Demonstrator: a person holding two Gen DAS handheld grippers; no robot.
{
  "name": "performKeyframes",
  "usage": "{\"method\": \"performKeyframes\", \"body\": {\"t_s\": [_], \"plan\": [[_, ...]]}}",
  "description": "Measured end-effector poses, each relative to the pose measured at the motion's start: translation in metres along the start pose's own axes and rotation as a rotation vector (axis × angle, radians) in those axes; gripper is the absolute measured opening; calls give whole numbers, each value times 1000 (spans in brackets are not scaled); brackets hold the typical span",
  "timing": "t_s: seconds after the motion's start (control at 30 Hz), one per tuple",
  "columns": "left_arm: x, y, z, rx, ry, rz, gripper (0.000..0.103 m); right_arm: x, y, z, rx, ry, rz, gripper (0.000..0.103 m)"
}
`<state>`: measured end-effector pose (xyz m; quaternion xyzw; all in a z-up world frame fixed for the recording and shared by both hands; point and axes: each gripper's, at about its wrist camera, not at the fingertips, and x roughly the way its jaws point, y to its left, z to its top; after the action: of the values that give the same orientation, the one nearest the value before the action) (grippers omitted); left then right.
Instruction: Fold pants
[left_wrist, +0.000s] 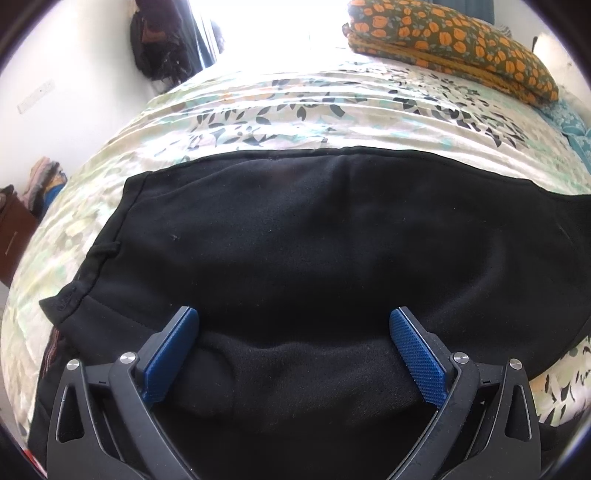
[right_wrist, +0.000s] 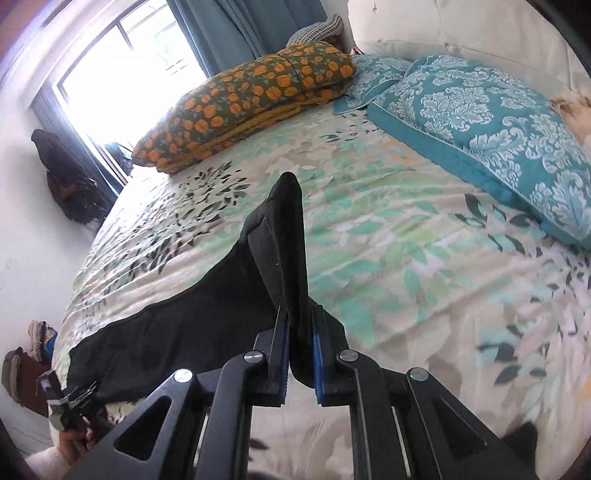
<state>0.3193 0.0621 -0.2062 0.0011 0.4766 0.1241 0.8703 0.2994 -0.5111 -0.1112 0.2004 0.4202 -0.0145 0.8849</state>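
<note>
Black pants (left_wrist: 295, 229) lie on a cream bedspread (right_wrist: 388, 240) printed with mint, green and dark leaves. The folded blanket (right_wrist: 251, 99) is olive with orange pumpkins; the pillow (right_wrist: 480, 122) teal-and-white damask.

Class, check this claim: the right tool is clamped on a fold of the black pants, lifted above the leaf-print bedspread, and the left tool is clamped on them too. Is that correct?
Not quite. The left tool is open over the black pants, as the left wrist view shows. The right tool is clamped on them above the leaf-print bedspread.

A bed (right_wrist: 406, 258) covered by a leaf-print sheet carried black pants (left_wrist: 295, 240) spread across it, a folded pumpkin-print blanket (right_wrist: 240, 107) near the window side, and teal damask pillows (right_wrist: 480, 122) beside that.
</note>
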Motion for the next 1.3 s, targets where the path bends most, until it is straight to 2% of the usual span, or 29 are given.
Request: {"method": "performKeyframes", "body": {"t_s": [0.1, 0.2, 0.3, 0.43, 0.53, 0.7, 0.93, 1.1, 1.3], "plan": [[-11, 6, 6, -21, 62, -15, 102, -26, 10, -47, 33, -4, 35, 11], [-30, 13, 5, -61, 82, -74, 102, -48, 18, -83, 13, -19, 22, 11], [-48, 8, 6, -34, 80, -114, 102, -65, 15, -103, 30, -36, 16, 11], [-53, -11, 12, 26, 129, -165, 102, -78, 9, -121, 36, -73, -23, 11], [-48, -32, 24, 26, 197, -281, 102, -81, 1, -130, 81, -101, -17, 11], [-42, -72, 59, -60, 258, -497, 102, -80, -1, -139, 87, -119, -22, 11], [-20, -131, 100, -167, 323, -650, 102, -109, -1, -133, 38, -199, -70, 11], [2, -140, 106, -294, 358, -684, 102, -130, -7, -136, 9, -211, -92, 11], [26, -122, 104, -391, 382, -651, 102, -164, -10, -146, -98, -243, -105, 11]]}}
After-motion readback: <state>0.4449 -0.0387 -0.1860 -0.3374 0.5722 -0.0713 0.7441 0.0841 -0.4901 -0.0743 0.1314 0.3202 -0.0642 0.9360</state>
